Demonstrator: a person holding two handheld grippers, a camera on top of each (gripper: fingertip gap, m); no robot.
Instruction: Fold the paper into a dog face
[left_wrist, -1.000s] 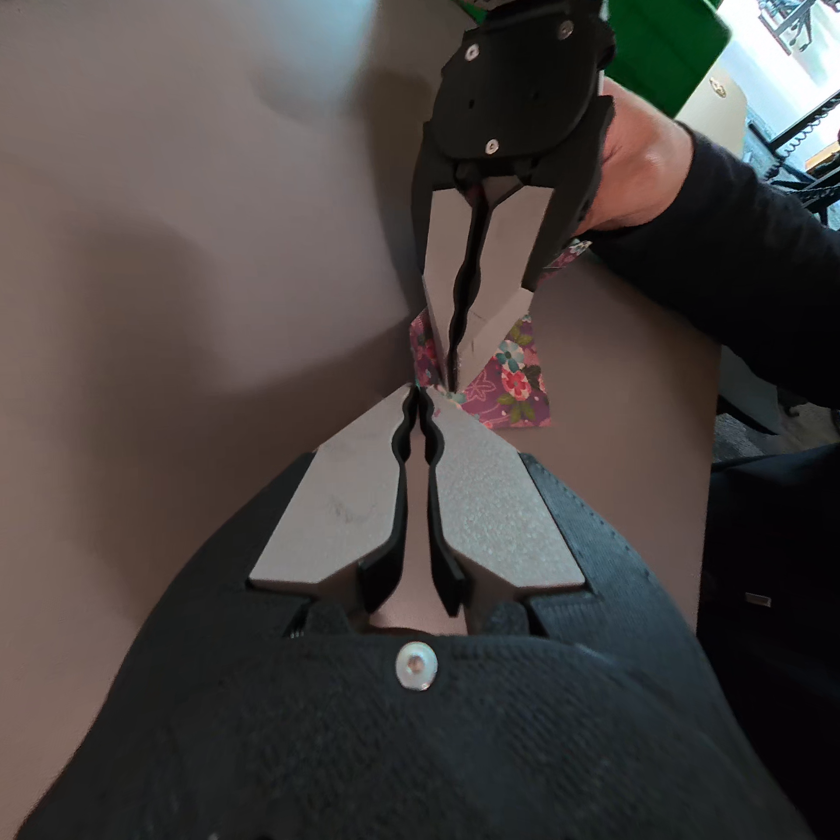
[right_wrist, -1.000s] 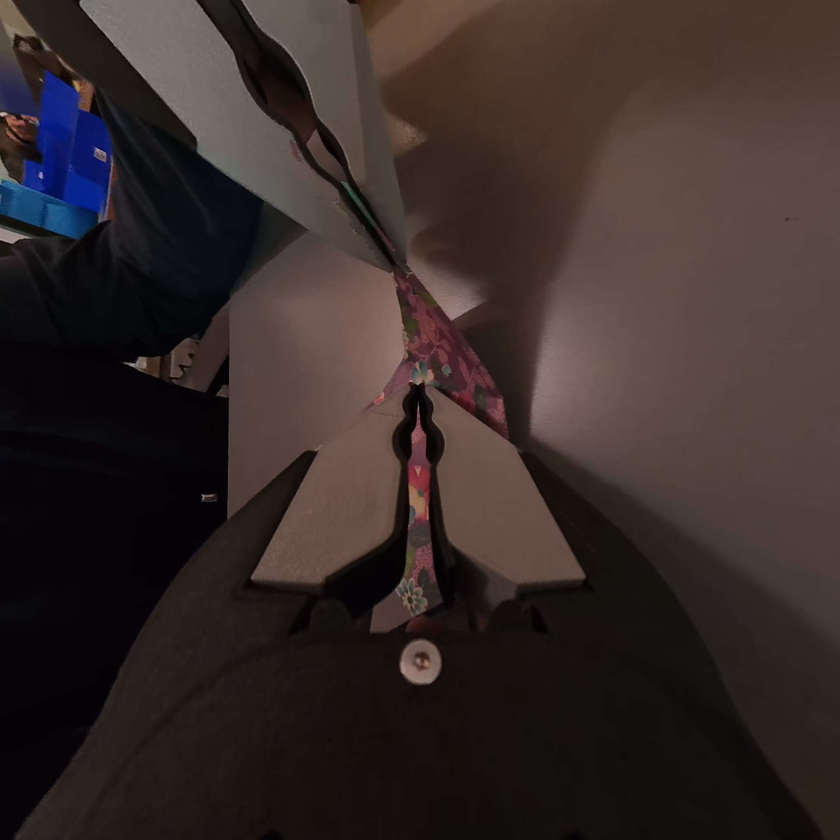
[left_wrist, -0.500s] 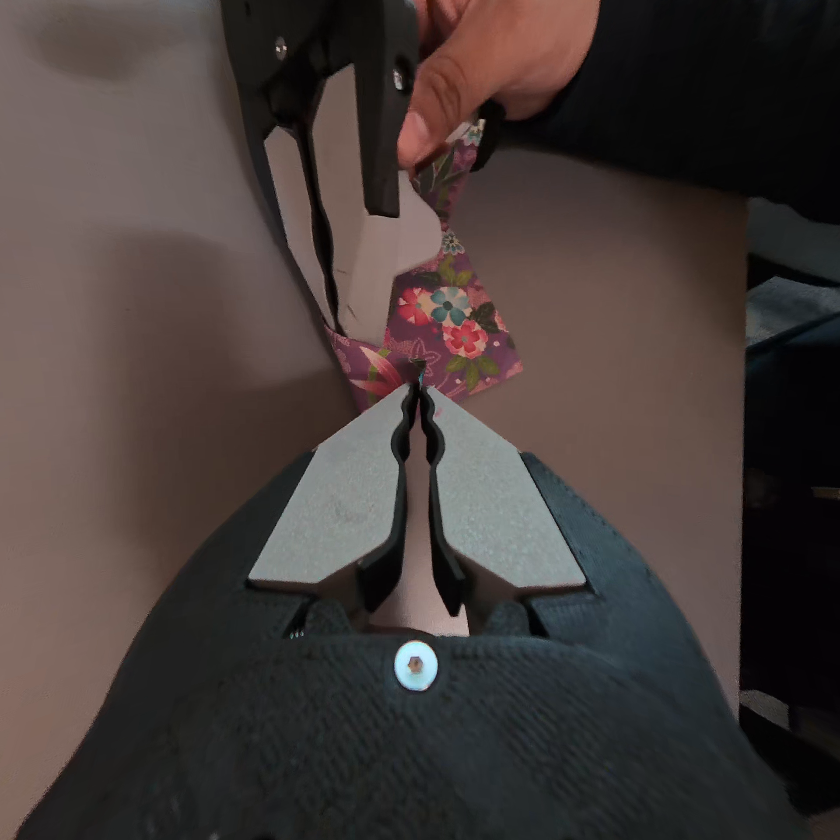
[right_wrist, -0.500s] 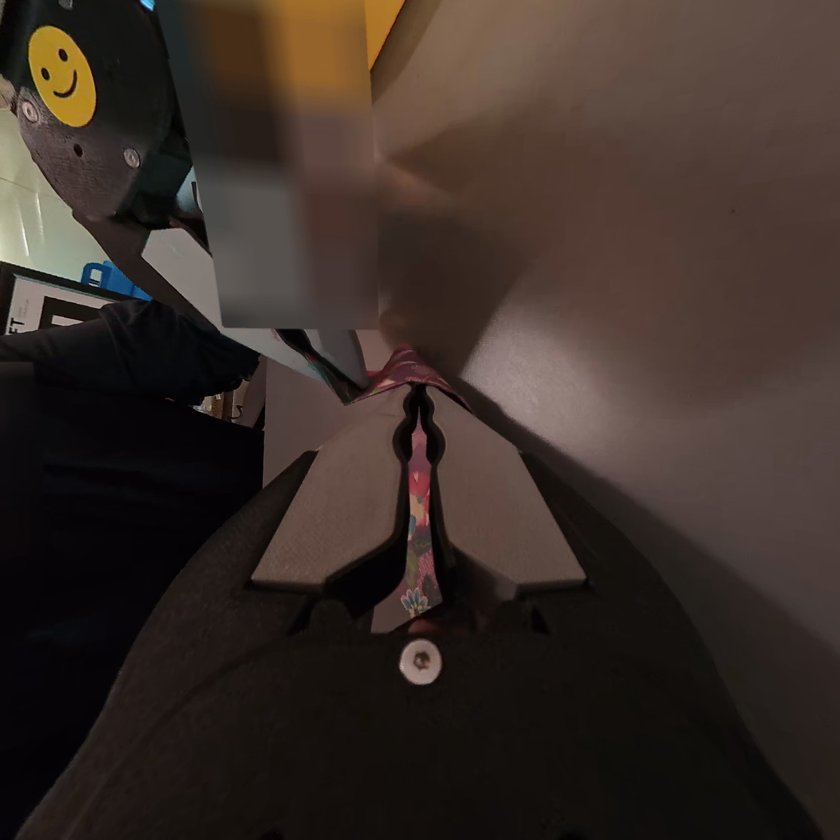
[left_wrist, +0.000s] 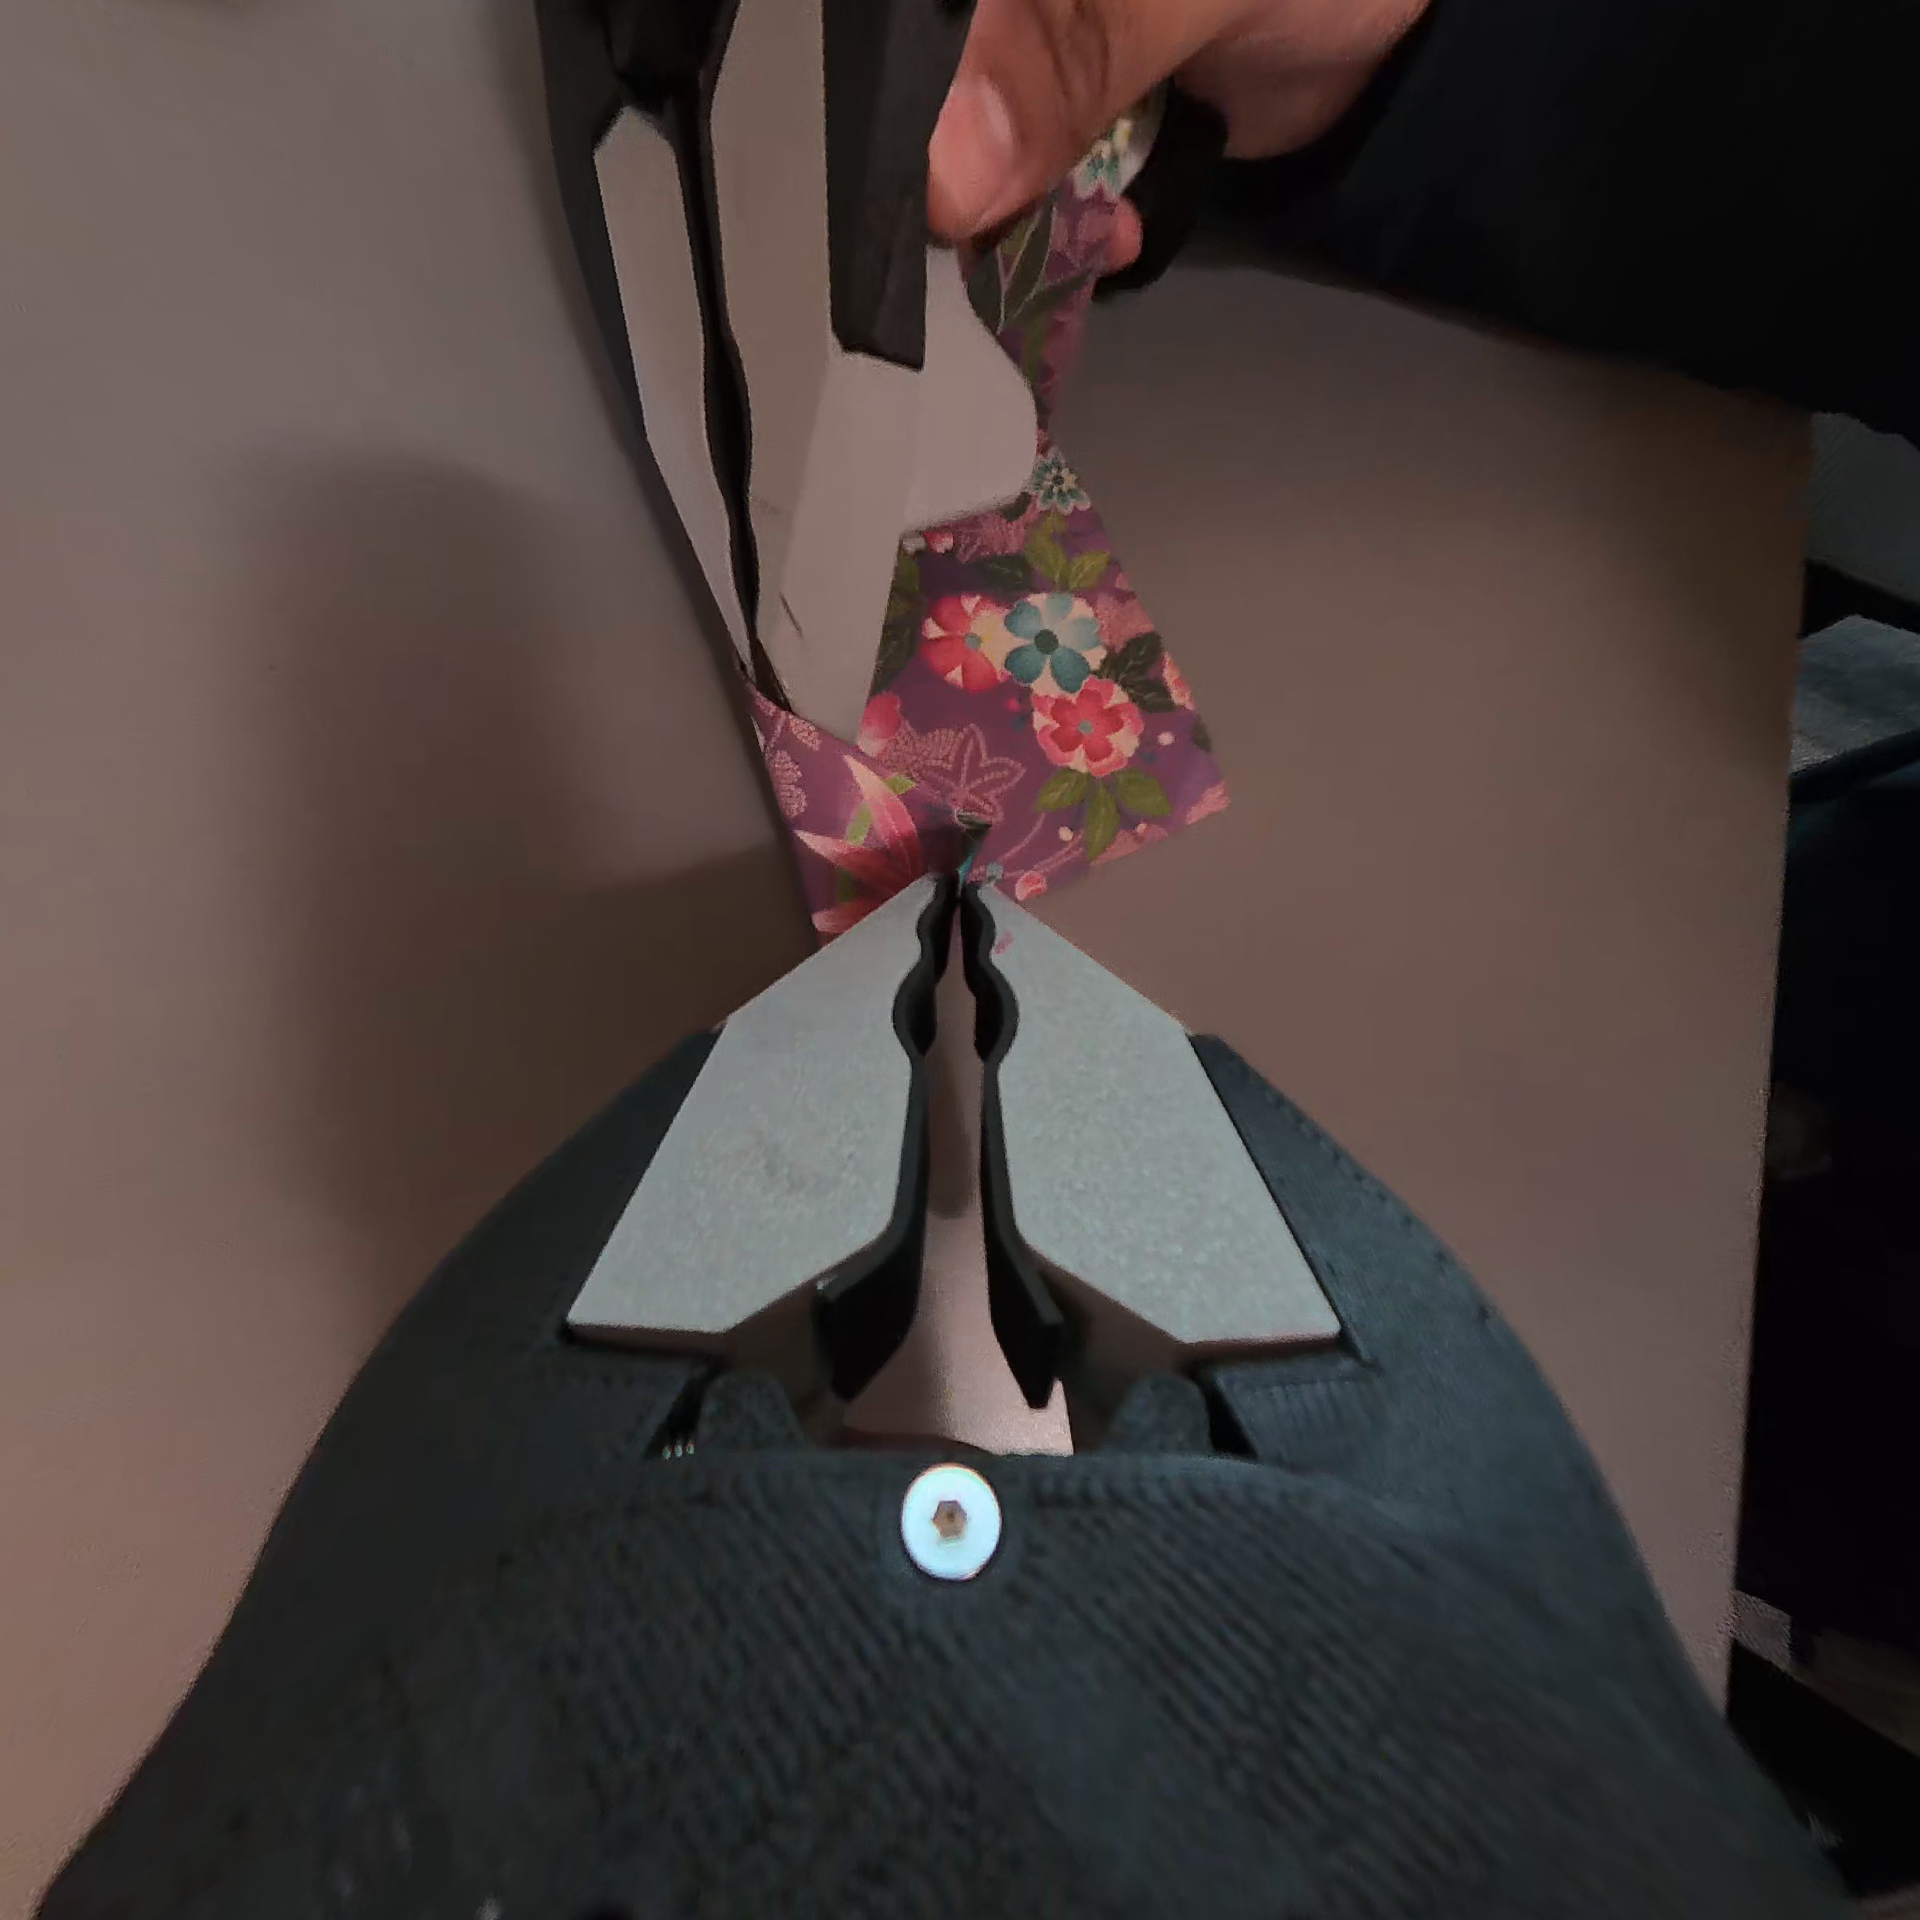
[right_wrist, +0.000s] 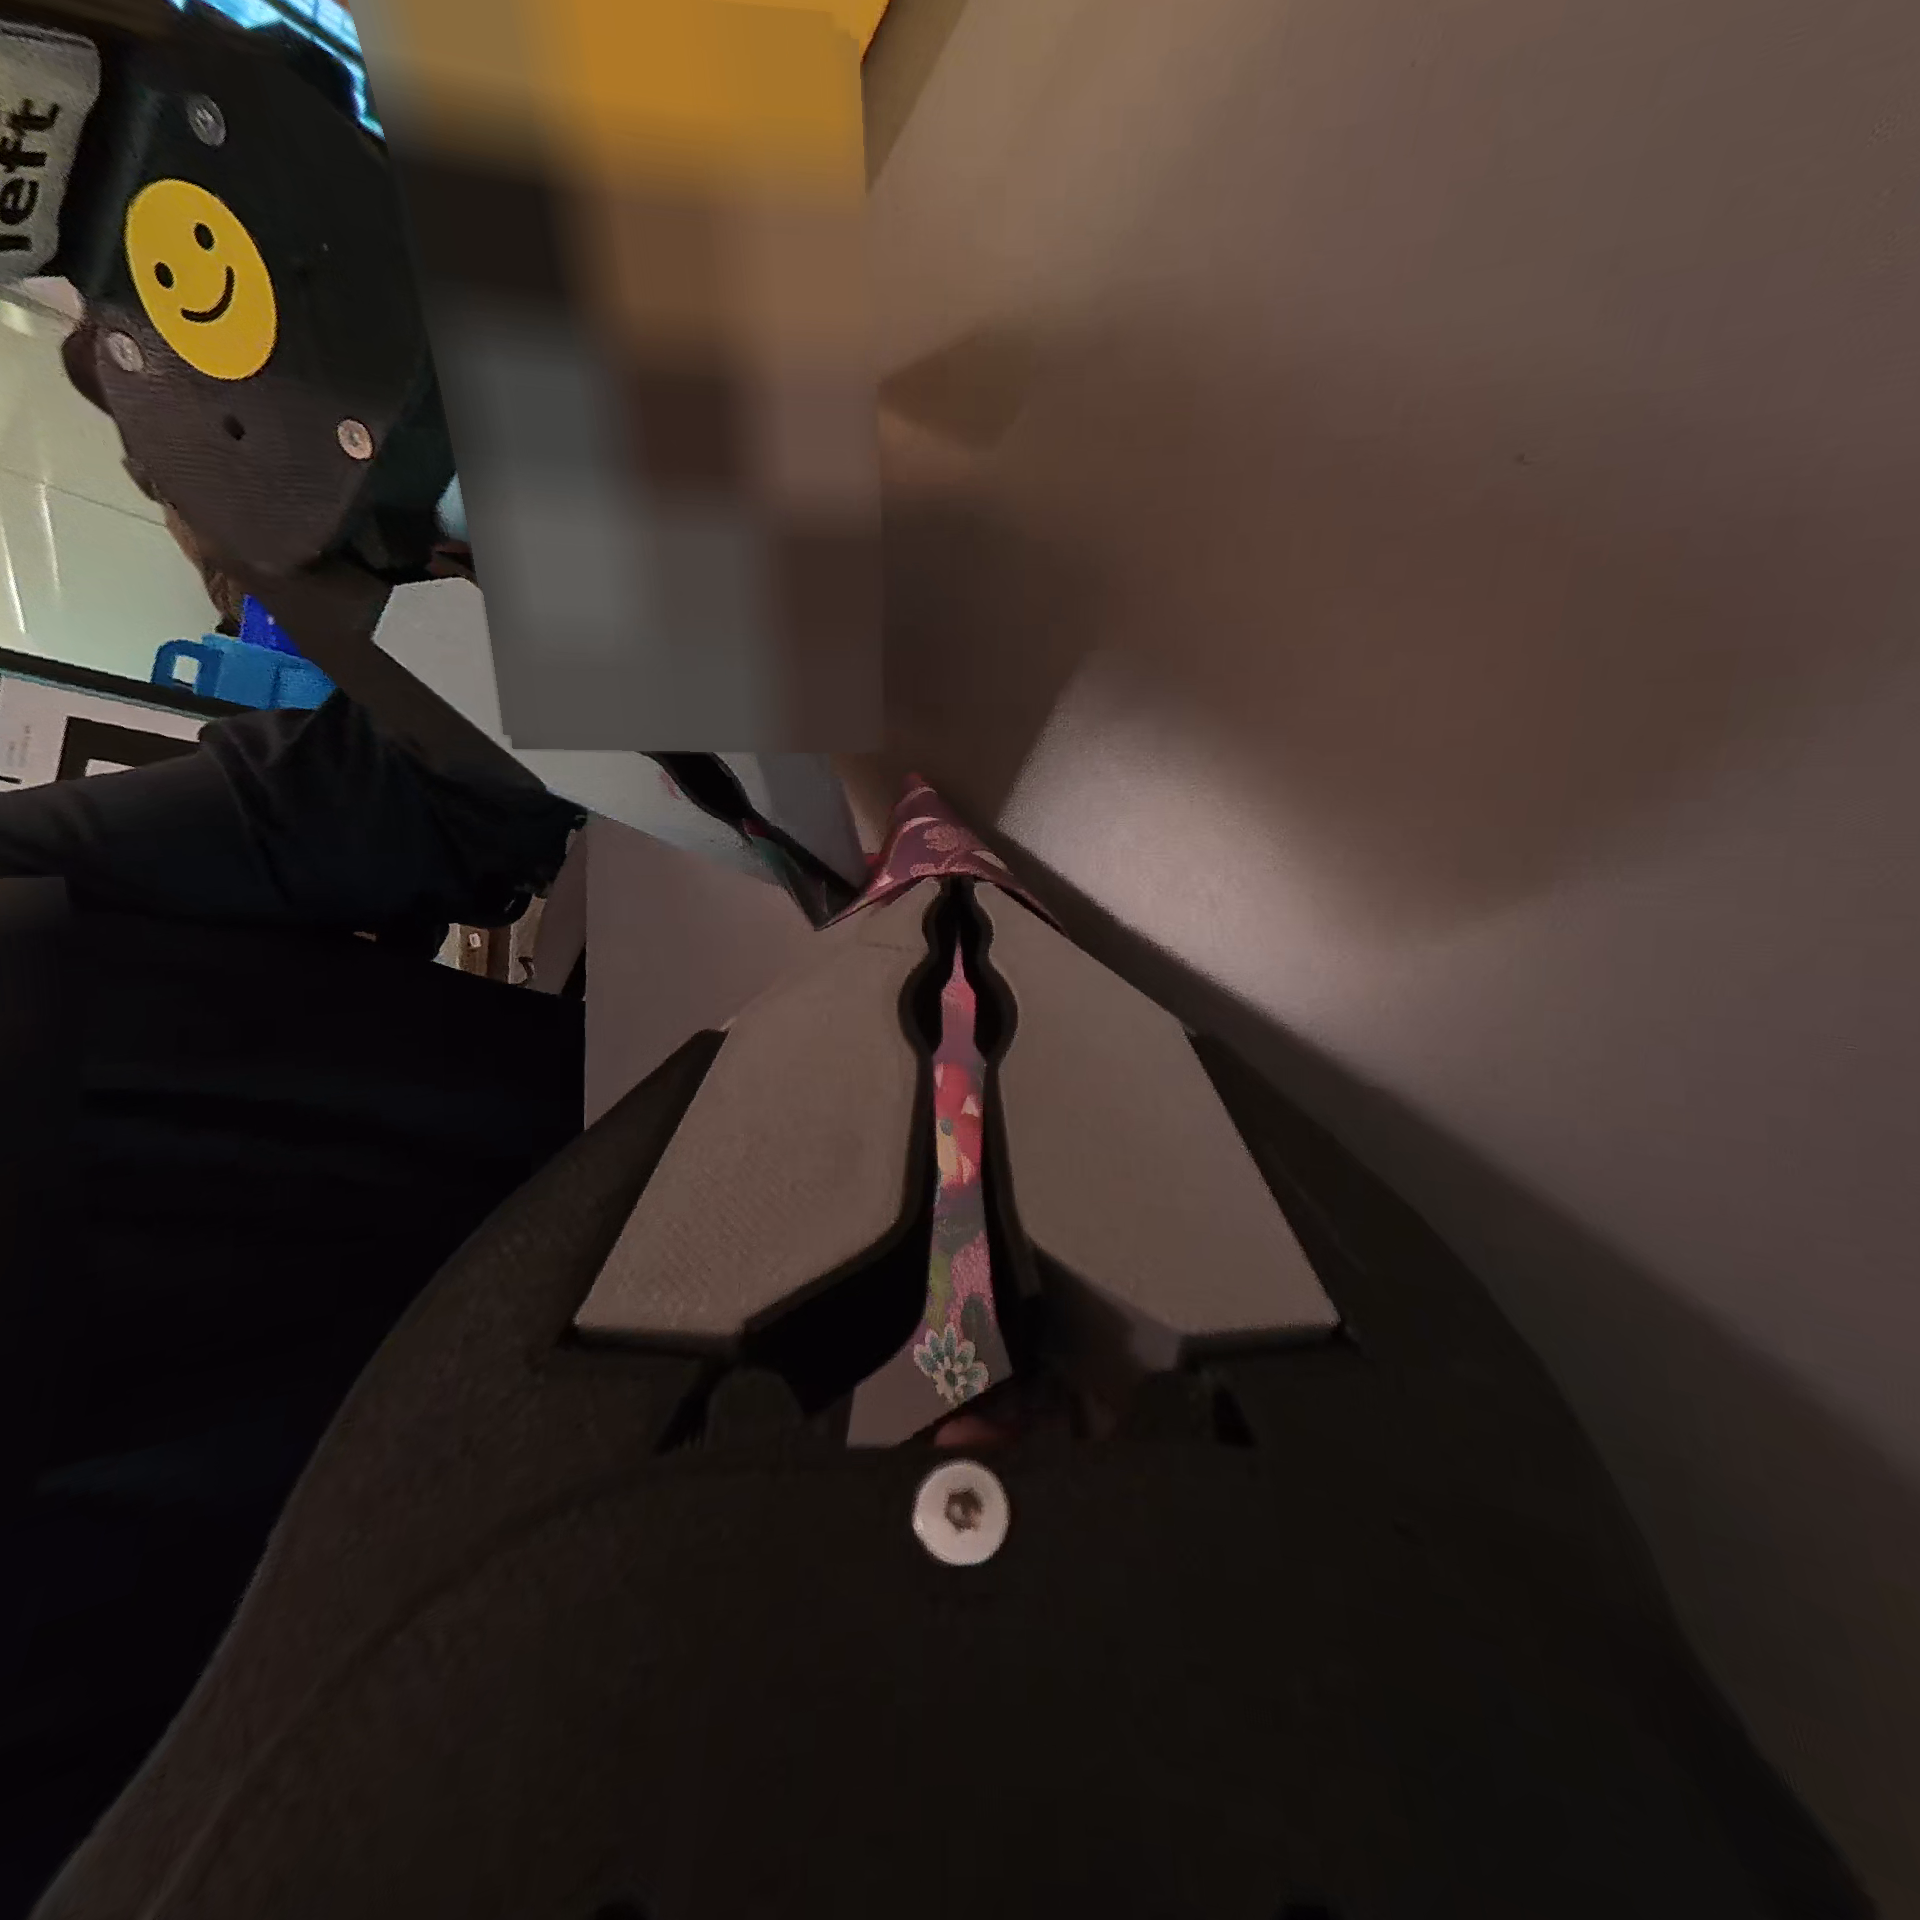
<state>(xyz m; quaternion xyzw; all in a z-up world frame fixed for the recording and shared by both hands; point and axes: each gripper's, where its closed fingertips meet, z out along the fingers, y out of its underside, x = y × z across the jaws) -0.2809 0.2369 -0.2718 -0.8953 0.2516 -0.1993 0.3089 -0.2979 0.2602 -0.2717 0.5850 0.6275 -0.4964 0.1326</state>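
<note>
Above the tabletop (left_wrist: 1403, 727) | we hold the paper (left_wrist: 1049, 717) aloft — purple, floral, folded | left tongs (left_wrist: 958, 891) pinched on its lower tip | right tongs (right_wrist: 961, 914) clamped along its length — likely steadying it so we can shape the next fold.

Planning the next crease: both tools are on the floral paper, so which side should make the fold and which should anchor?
Probably left folds. The left tool pinches only a corner tip of the floral paper, free to swing. The right tool holds it deep between its fingers, a steadier anchor.
</note>
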